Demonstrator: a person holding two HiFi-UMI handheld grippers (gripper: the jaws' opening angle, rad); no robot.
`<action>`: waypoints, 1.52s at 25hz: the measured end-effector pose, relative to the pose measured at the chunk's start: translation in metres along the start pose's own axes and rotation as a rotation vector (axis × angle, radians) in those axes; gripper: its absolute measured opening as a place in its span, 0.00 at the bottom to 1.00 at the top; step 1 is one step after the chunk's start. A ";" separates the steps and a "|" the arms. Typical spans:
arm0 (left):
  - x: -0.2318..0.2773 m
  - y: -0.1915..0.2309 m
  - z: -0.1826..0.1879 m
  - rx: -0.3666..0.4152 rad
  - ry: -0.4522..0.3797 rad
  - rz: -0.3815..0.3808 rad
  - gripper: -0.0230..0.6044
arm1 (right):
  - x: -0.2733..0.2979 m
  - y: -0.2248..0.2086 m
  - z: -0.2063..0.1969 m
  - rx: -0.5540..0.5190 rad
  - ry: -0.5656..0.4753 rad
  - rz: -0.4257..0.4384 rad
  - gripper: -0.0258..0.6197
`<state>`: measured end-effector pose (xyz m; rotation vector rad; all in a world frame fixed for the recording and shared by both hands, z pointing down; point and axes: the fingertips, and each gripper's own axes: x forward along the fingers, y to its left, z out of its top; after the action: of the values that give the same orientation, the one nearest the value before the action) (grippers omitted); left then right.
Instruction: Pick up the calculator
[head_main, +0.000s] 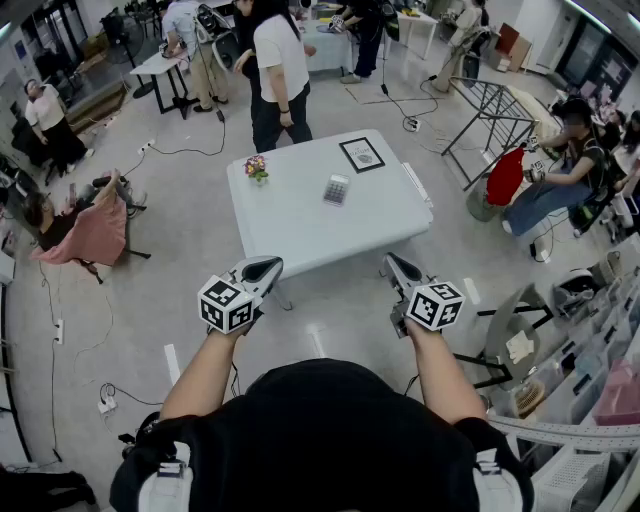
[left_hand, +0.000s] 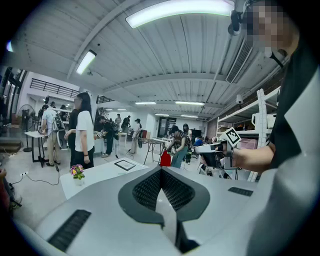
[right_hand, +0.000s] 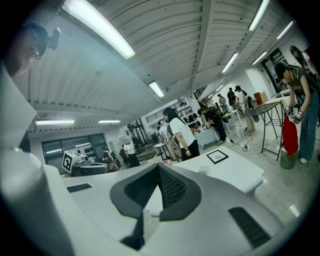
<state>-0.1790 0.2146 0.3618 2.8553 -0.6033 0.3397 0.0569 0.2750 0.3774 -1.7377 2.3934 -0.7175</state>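
The calculator is small and grey and lies flat near the middle of a white table across the floor ahead; it also shows as a small pad in the right gripper view. Both grippers hang short of the table's near edge, well apart from the calculator. My left gripper is shut with nothing in it. My right gripper is also shut and empty. Both point roughly level toward the table.
On the table stand a small flower pot at the left and a black-framed picture at the back. A person in a white shirt stands behind the table. A metal rack and seated people flank it. Cables cross the floor.
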 end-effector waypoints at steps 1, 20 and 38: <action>0.003 0.000 0.002 0.001 -0.003 0.003 0.06 | 0.000 -0.004 0.003 -0.005 -0.002 -0.005 0.05; 0.026 -0.016 0.011 0.010 0.003 0.034 0.06 | -0.007 -0.031 0.037 -0.076 -0.054 -0.009 0.18; 0.054 0.033 0.011 -0.024 0.010 -0.011 0.06 | 0.042 -0.048 0.038 -0.104 -0.015 -0.057 0.30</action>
<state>-0.1429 0.1624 0.3710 2.8314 -0.5852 0.3424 0.0969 0.2129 0.3723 -1.8499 2.4213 -0.5941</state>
